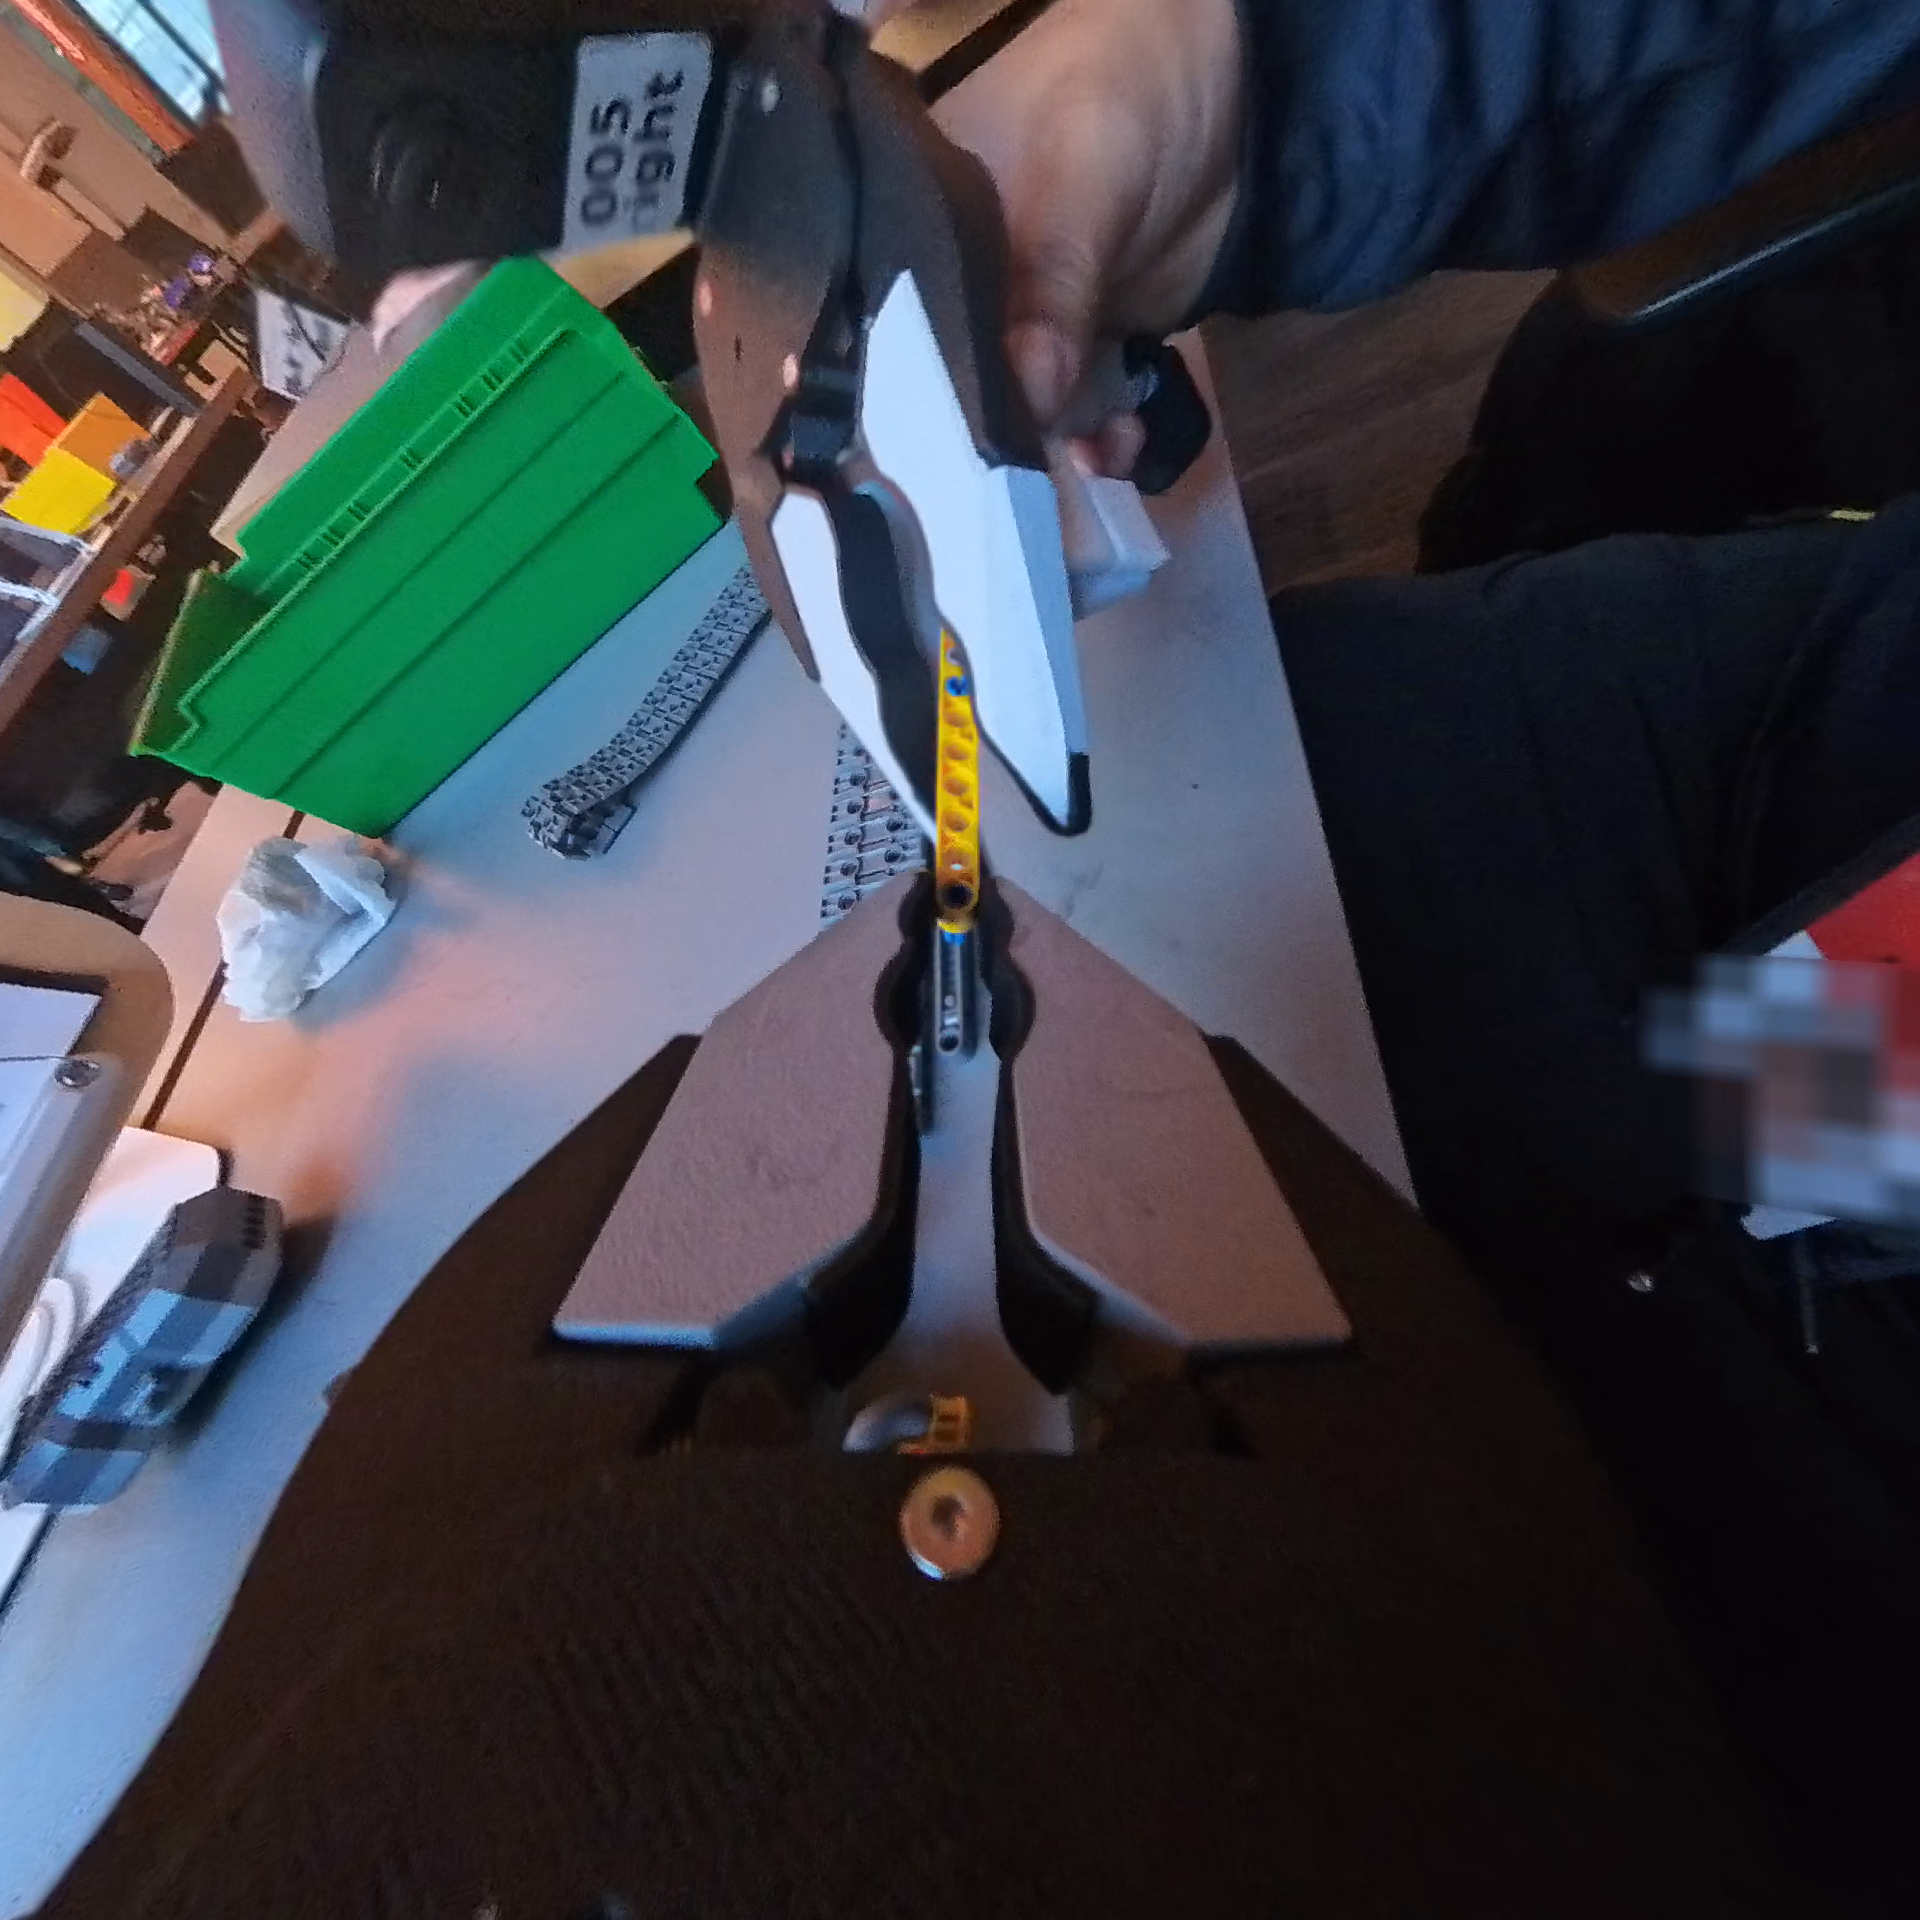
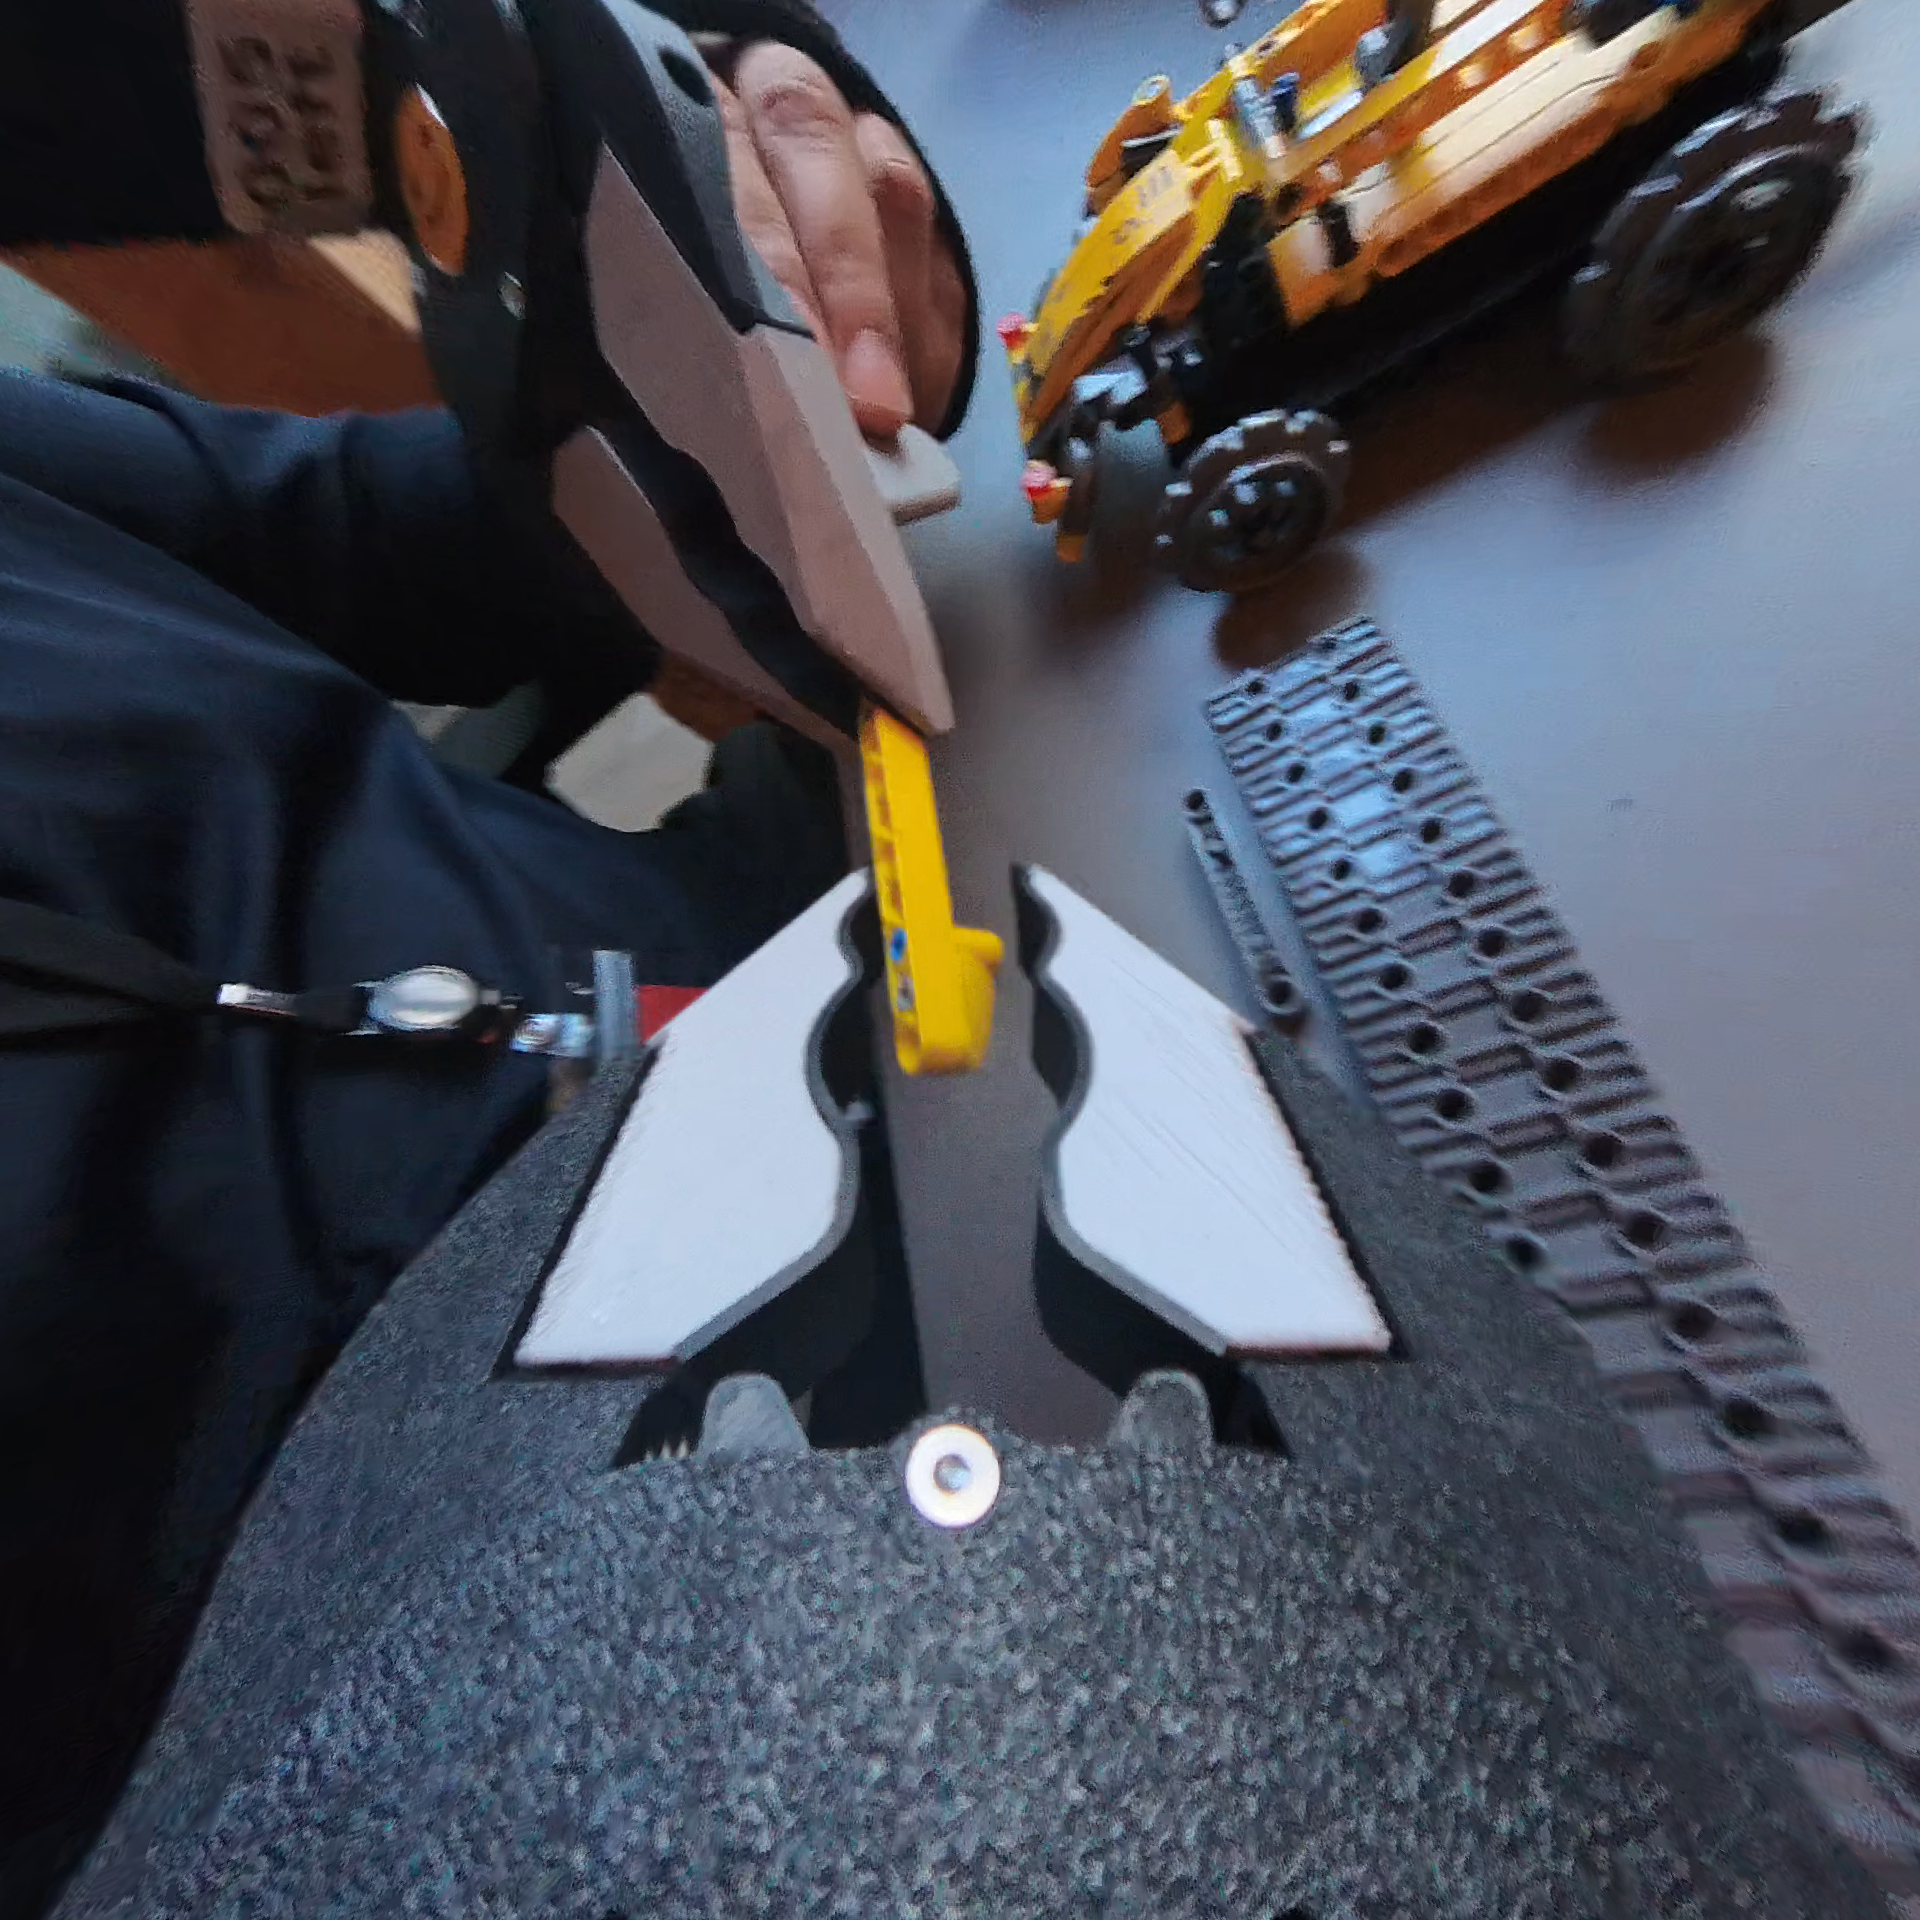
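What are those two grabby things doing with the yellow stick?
A person holds a gripper in each hand above a table. The left gripper is shut on one end of a yellow toy beam with holes in it. The right gripper is open, and the beam's other end sits between its fingers without being squeezed. A yellow toy vehicle and a grey track strip lie on the table nearby.

Yellow holed beam showing blue marks near one end. Toy vehicle showing yellow-orange body, black toothed wheels. Track strip showing grey with dark holes. Crate showing bright green. Left gripper fingers showing pale faces, black edges.
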The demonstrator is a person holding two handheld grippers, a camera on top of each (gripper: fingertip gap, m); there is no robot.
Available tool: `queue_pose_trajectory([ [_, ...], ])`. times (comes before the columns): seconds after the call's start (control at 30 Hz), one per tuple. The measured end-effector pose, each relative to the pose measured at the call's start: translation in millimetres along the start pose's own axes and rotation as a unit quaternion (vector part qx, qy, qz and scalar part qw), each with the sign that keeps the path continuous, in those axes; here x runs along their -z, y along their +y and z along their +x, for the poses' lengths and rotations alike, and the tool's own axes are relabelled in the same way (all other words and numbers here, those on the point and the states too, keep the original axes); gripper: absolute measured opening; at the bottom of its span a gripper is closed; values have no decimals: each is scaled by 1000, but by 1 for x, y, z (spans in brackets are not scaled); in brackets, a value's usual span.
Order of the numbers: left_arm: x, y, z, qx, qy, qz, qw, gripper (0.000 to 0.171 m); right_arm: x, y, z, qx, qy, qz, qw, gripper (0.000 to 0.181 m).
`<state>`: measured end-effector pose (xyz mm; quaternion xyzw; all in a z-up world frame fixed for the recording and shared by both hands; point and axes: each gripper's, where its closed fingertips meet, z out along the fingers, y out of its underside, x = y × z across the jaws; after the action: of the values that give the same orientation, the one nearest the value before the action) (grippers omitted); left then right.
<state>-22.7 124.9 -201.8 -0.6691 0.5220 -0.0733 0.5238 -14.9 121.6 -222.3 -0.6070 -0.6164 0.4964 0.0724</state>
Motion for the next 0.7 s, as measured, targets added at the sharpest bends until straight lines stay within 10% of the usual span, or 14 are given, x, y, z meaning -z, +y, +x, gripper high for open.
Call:
queue_pose_trajectory([
  [0.3, -7, 11, -10, 186, 23, 1, 982, 5, 53, -10, 24, 242, 226, 61, 941, 49],
  [0.7, -4, 8, 2, 323, 121, 43, 938, 5, 42, -4, 20, 352, 276, 11, 894, 8],
])
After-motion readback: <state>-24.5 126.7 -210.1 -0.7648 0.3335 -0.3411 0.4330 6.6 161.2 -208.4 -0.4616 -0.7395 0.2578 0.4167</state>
